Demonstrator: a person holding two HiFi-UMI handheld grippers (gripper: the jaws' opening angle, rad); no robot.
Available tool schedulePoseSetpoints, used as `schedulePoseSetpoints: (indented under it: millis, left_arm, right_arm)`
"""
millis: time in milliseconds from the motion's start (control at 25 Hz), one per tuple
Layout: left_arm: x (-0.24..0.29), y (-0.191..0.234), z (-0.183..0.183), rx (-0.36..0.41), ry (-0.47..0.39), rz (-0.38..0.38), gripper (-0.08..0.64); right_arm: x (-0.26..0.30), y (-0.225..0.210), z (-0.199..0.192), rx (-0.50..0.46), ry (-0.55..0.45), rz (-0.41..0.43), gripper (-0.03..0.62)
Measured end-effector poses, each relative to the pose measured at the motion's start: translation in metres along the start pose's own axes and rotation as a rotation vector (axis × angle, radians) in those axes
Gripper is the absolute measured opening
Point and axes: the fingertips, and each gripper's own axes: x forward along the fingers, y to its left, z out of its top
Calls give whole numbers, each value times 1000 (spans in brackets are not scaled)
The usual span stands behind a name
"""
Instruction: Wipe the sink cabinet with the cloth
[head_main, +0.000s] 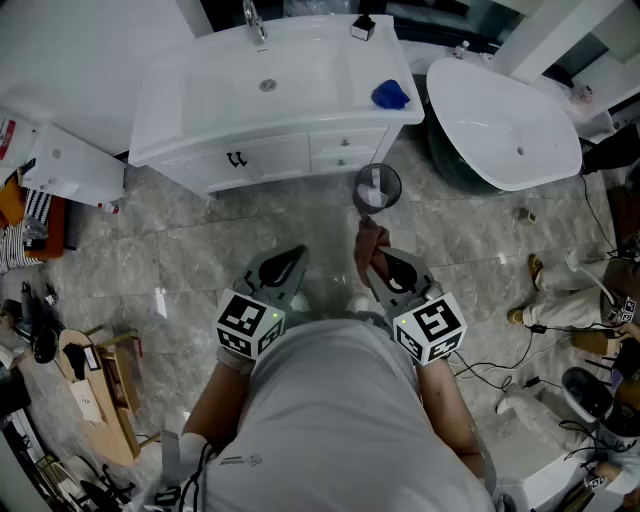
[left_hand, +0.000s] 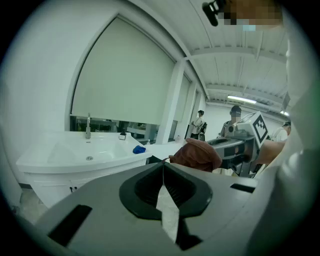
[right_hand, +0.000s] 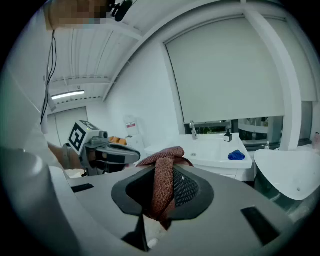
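Observation:
The white sink cabinet (head_main: 270, 100) stands at the top of the head view, a stretch of floor ahead of both grippers. A reddish-brown cloth (head_main: 368, 238) is pinched in my right gripper (head_main: 373, 256), which is shut on it. In the right gripper view the cloth (right_hand: 162, 187) hangs folded between the jaws, with the cabinet (right_hand: 210, 150) further off. My left gripper (head_main: 290, 258) is beside it, shut and empty. The left gripper view has those jaws (left_hand: 163, 170) meeting at the tip, the cloth (left_hand: 197, 154) to the right and the cabinet (left_hand: 75, 155) to the left.
A blue object (head_main: 390, 95) lies on the cabinet's right corner, and a faucet (head_main: 255, 20) stands at its back. A round bin (head_main: 377, 188) stands on the floor before the cabinet. A white bathtub (head_main: 500, 125) is to the right. Clutter lines the left edge.

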Motion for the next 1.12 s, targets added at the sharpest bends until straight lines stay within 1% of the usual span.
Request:
schedulePoseSetpoints:
  millis: [440,560,720,920,1000,1120]
  left_arm:
    - [-30,38,-15,-23,-4,-51,12]
    - [-35,45,-20,-35,-2,-69,12]
    - [-36,52,-24,-30,9,-81,12]
    - [-32,61,-26,-44,16,-45,12]
    - [-27,62,-27,-50,23,-21,12]
    - [-16,65,-27,-60,35,32,12]
  right_arm:
    - [35,37,-1,-2,46,-36,69]
    - [42,43,-4,9,56,-56,69]
    - [45,42,-4,24,57,-79,69]
    - [46,21,-8,63,61,-85,69]
    - [49,7,-6,80,52,-69,69]
    - [55,-16,-5,79,55,-26,69]
